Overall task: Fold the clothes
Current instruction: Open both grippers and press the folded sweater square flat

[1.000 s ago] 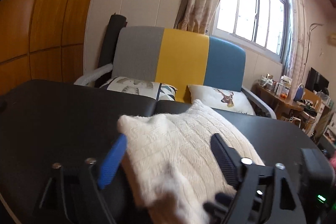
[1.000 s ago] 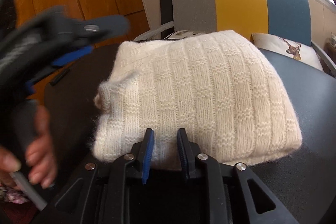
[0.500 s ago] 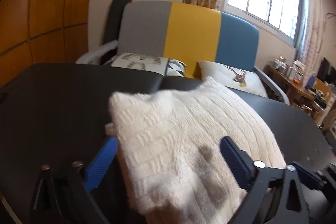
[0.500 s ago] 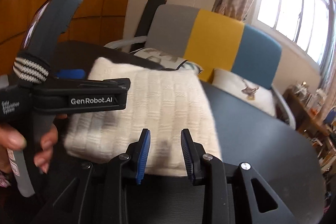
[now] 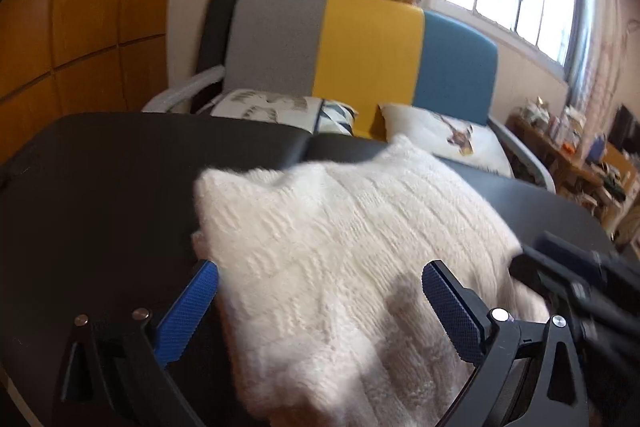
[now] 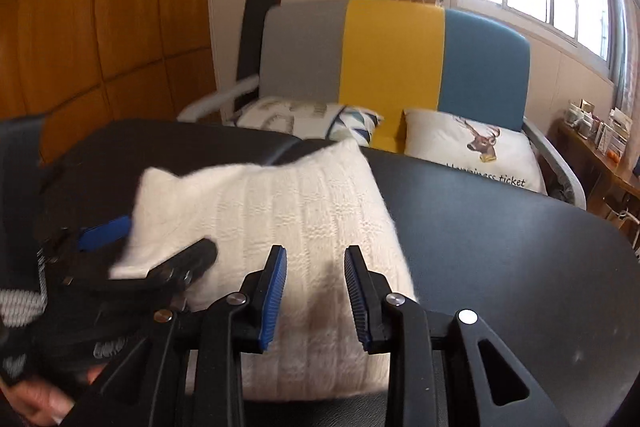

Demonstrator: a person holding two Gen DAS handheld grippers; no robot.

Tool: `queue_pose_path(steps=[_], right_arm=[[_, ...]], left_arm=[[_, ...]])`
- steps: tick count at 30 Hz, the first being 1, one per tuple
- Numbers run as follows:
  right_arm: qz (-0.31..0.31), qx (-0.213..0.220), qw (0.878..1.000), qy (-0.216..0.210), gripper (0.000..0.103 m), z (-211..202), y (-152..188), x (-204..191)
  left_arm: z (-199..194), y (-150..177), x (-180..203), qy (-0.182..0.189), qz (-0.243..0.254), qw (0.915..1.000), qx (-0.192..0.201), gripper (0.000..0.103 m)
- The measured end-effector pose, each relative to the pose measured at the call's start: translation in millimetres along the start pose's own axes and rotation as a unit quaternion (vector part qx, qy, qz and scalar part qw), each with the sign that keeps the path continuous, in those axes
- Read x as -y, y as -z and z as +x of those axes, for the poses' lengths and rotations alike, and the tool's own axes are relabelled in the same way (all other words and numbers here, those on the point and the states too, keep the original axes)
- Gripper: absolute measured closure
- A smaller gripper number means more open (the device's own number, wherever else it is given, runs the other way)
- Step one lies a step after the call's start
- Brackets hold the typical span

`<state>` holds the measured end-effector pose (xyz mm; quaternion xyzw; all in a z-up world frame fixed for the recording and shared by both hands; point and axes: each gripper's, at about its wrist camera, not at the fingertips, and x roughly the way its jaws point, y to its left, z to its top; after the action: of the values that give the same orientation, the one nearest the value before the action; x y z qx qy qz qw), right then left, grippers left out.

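Observation:
A folded white knitted sweater (image 5: 340,247) lies on the black table (image 5: 100,187). My left gripper (image 5: 320,311) hovers over the sweater's near end, jaws wide open, with the knit showing between the blue pads (image 5: 188,311) but not clamped. In the right wrist view the same sweater (image 6: 300,211) sits left of centre on the table (image 6: 500,247). My right gripper (image 6: 316,293) is open above its near edge, holding nothing. The left gripper (image 6: 120,287) appears at the sweater's left side, held by a hand (image 6: 36,399). The right gripper's body (image 5: 580,283) is blurred at the right.
Behind the table stands a sofa (image 6: 392,55) with a grey, yellow and blue back and two printed cushions (image 6: 472,147). Wooden panels (image 6: 100,27) cover the left wall. A cluttered side table (image 5: 580,155) sits at the far right under the window.
The left gripper's jaws have spread wider over the sweater. The right gripper has pulled back and risen from the sweater's edge. The sweater stays folded on the table.

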<state>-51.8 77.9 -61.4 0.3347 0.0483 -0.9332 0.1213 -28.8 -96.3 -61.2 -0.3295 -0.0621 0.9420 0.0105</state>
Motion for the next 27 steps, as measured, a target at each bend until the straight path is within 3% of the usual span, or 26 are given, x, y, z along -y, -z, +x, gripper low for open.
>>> queue_pose_path(steps=[2,5,9,15,22,27], right_arm=[[-0.003,-0.022,1.0,-0.002,0.073,11.0,-1.6,-0.2],[0.017,-0.031,0.999,-0.007,0.073,19.5,4.7,2.5],[0.035,-0.043,0.998,-0.013,0.072,29.3,13.3,5.4],[0.071,-0.071,0.994,-0.032,0.071,39.4,23.8,13.1],[0.093,-0.088,0.99,-0.061,0.071,29.2,23.2,24.1],[0.087,-0.054,0.994,-0.046,0.07,15.5,8.5,26.5]], left_arm=[[7.8,5.5,-1.2,-0.01,0.001,0.9999,-0.013,0.0],[21.0,13.7,-12.2,0.012,-0.035,0.9979,-0.053,0.0],[27.5,18.7,-25.3,0.042,-0.089,0.9922,-0.077,0.0],[25.9,27.3,-10.1,0.011,-0.029,0.9985,-0.045,0.0],[11.2,23.4,-19.0,0.022,-0.034,0.9988,-0.027,0.0],[-4.1,8.3,-26.6,0.008,-0.034,0.999,0.03,0.0]])
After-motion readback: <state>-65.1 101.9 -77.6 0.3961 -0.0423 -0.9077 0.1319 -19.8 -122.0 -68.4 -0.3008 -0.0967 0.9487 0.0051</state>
